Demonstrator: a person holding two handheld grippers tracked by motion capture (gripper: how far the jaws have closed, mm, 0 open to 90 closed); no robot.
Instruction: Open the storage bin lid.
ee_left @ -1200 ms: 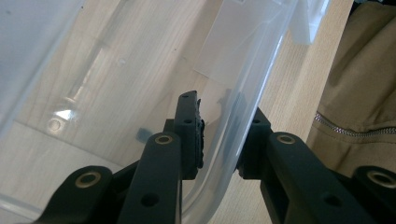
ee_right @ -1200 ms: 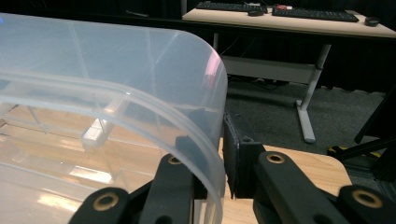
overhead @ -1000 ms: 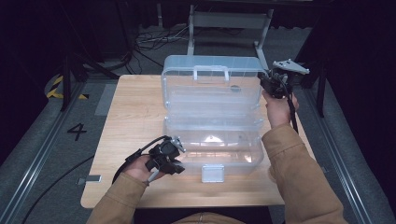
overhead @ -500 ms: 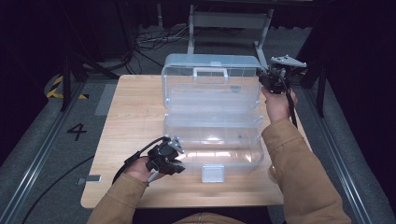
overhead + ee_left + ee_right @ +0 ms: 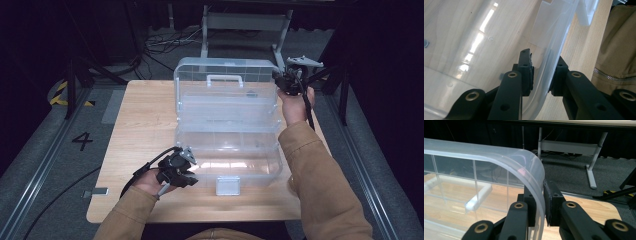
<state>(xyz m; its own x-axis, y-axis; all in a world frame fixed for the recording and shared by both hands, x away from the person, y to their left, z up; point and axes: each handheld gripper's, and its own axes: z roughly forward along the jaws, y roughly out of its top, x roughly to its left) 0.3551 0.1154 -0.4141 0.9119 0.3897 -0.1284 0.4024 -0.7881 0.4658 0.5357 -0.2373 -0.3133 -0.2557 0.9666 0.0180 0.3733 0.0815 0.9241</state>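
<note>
A clear plastic organiser box stands open on the wooden table (image 5: 145, 120). Its base (image 5: 227, 160) lies flat and its lid (image 5: 225, 92) stands raised behind it, with a white handle (image 5: 224, 79) on the lid. My left gripper (image 5: 187, 175) is shut on the base's near left corner. In the left gripper view the curved base wall (image 5: 554, 45) runs between the pads of the left gripper (image 5: 541, 72). My right gripper (image 5: 280, 80) is shut on the lid's upper right corner. In the right gripper view the rounded lid rim (image 5: 486, 157) is pinched by the right gripper (image 5: 539, 200).
A white latch (image 5: 227, 186) hangs at the middle of the base's front wall. A metal frame (image 5: 245, 22) and cables lie on the dark floor beyond the table. Bare wood stretches left of the box. The person's sleeves come in along the near edge.
My right gripper has shifted a little to the left and away, taking the lid's corner with it. The left gripper and the base have stayed put.
</note>
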